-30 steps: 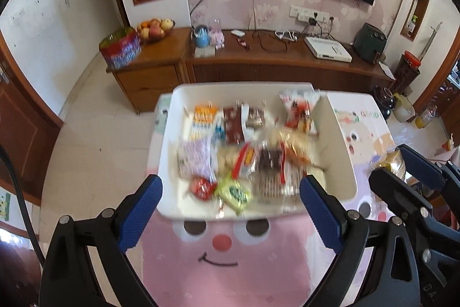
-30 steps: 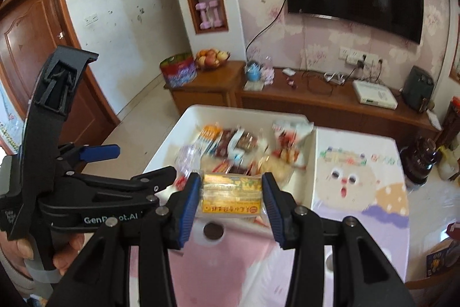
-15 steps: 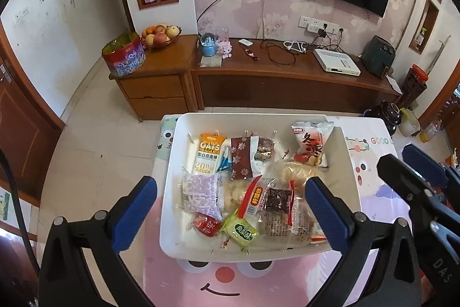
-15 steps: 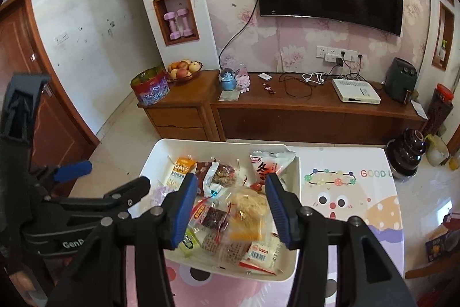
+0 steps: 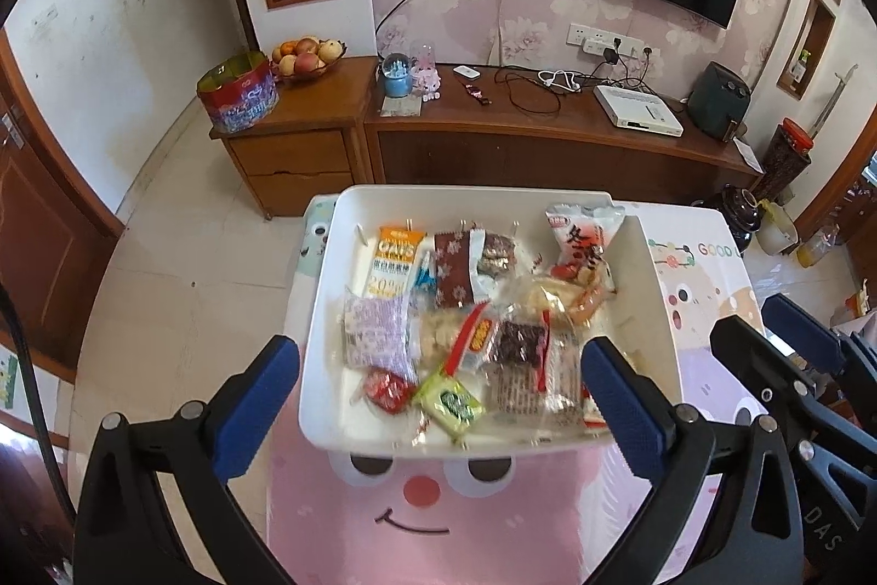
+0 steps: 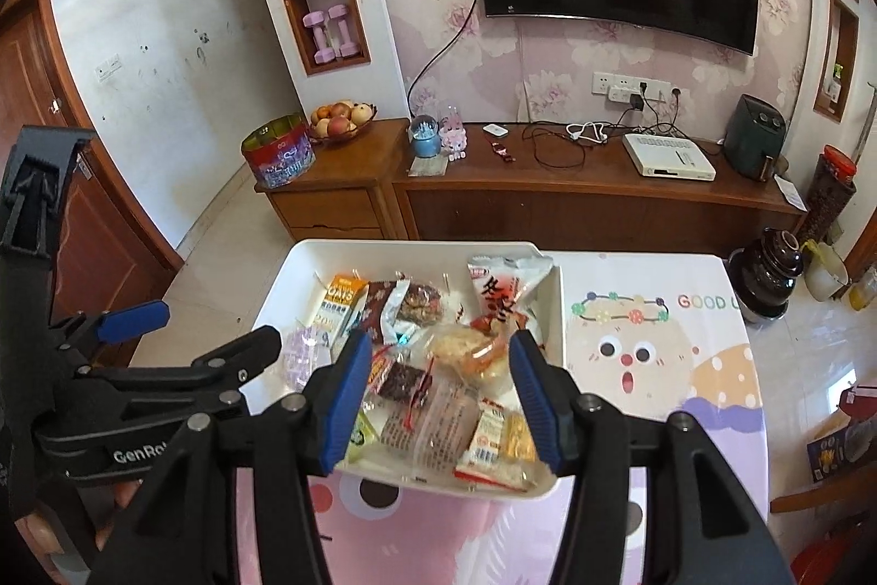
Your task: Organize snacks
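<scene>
Both grippers [image 5: 438, 385] [image 6: 436, 398] open, empty, above snack tray [image 5: 652, 267].

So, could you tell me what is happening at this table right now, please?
A person is sorting snacks with two tools. Wrapped snacks lie piled in the white tray on the pink cartoon tablecloth, among them an orange oats packet and a yellow packet at the tray's near right corner. The left hand-held gripper and the right hand-held gripper both hover open above the tray, holding nothing.
</scene>
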Demonstrator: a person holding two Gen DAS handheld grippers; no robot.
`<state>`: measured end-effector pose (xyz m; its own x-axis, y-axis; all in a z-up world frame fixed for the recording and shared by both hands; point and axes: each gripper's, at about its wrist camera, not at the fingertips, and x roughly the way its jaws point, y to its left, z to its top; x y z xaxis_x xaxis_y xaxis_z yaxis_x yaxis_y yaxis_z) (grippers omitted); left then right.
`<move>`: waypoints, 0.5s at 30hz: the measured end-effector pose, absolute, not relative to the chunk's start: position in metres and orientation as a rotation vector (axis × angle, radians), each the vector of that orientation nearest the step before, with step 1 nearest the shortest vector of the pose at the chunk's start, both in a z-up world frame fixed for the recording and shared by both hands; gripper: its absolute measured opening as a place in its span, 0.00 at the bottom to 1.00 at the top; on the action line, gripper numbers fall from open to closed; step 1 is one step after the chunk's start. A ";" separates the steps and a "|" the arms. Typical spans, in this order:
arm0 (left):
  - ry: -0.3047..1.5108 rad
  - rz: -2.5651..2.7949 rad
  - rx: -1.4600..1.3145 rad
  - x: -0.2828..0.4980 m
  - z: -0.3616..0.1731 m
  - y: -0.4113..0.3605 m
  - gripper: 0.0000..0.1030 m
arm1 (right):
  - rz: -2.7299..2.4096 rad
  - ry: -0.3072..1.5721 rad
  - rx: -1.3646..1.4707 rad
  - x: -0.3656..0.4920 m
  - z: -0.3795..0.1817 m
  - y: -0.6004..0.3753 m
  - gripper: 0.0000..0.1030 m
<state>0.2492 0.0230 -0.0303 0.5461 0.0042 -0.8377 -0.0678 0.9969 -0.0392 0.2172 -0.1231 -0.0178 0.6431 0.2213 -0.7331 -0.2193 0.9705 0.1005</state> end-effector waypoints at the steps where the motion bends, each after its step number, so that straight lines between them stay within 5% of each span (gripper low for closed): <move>1: 0.993 0.042 -0.075 0.243 -0.030 0.023 0.99 | 0.251 0.837 0.003 0.211 -0.017 -0.125 0.51; 15: 1.048 0.031 -0.064 0.118 -0.030 -0.006 0.99 | 0.249 0.935 0.022 0.106 -0.027 -0.164 0.51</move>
<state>0.1182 -0.0063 -0.0297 0.4990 -0.0052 -0.8666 -0.0561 0.9977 -0.0382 0.1057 -0.1638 -0.0267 0.5676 0.2212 -0.7930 -0.2025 0.9712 0.1259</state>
